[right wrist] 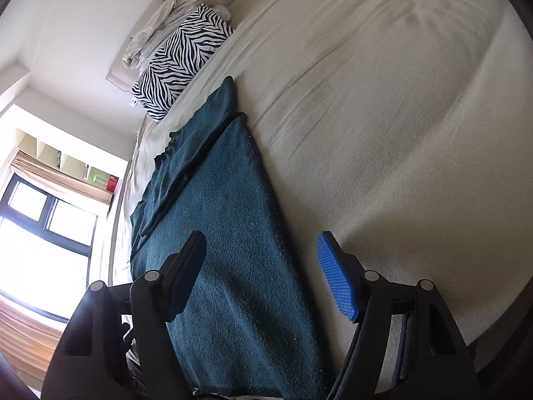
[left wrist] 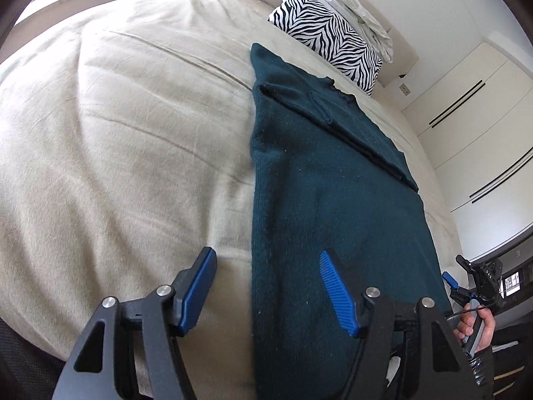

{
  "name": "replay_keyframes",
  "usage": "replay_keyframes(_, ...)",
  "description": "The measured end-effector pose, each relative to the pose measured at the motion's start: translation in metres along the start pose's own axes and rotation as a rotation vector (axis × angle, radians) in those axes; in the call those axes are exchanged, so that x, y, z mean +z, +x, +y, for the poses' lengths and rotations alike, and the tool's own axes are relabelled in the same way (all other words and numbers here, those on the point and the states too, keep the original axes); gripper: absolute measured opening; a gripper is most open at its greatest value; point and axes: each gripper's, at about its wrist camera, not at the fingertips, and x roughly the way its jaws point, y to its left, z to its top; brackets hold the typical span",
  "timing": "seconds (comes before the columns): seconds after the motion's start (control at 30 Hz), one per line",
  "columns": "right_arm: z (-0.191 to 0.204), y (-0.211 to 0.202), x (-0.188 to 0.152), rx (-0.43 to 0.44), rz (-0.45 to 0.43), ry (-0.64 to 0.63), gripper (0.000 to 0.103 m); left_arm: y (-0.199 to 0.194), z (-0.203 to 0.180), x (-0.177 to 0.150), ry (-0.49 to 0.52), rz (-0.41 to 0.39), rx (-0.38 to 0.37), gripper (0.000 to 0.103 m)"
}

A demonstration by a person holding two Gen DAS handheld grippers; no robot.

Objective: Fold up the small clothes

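A dark teal knitted sweater (left wrist: 319, 200) lies flat on the beige bed, folded lengthwise into a long strip with a sleeve laid back over its far part. It also shows in the right wrist view (right wrist: 226, 220). My left gripper (left wrist: 266, 266) is open and empty, hovering above the sweater's near left edge. My right gripper (right wrist: 261, 253) is open and empty above the near right edge. The right gripper, held in a hand, also shows in the left wrist view (left wrist: 466, 286).
The beige bed cover (left wrist: 116, 133) spreads wide to the left. A zebra-print pillow (left wrist: 326, 36) with a crumpled white cloth (left wrist: 353, 3) on it lies at the headboard. White wardrobe doors (left wrist: 466, 106) stand beyond the bed. A window (right wrist: 43, 226) is on the other side.
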Motion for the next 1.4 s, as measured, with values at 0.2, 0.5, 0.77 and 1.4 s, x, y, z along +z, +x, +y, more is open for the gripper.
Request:
replay_keyframes(0.2, -0.004, -0.022, -0.018, -0.073, 0.04, -0.074, 0.068, -0.003, -0.008, -0.038, 0.036, 0.108, 0.008, 0.066)
replay_keyframes(0.5, -0.013, -0.045, -0.032, -0.102, 0.088, -0.07, 0.068, -0.001, -0.014, -0.06, 0.042, 0.219, 0.017, 0.055)
replay_keyframes(0.77, -0.017, -0.062, -0.043, -0.144, 0.157, -0.085, 0.067, 0.003, -0.008, -0.057, 0.015, 0.27, -0.016, 0.05)
replay_keyframes(1.4, -0.018, -0.037, -0.058, -0.02, 0.239, -0.026, 0.021, 0.001, 0.015, -0.063, -0.075, 0.303, -0.071, 0.012)
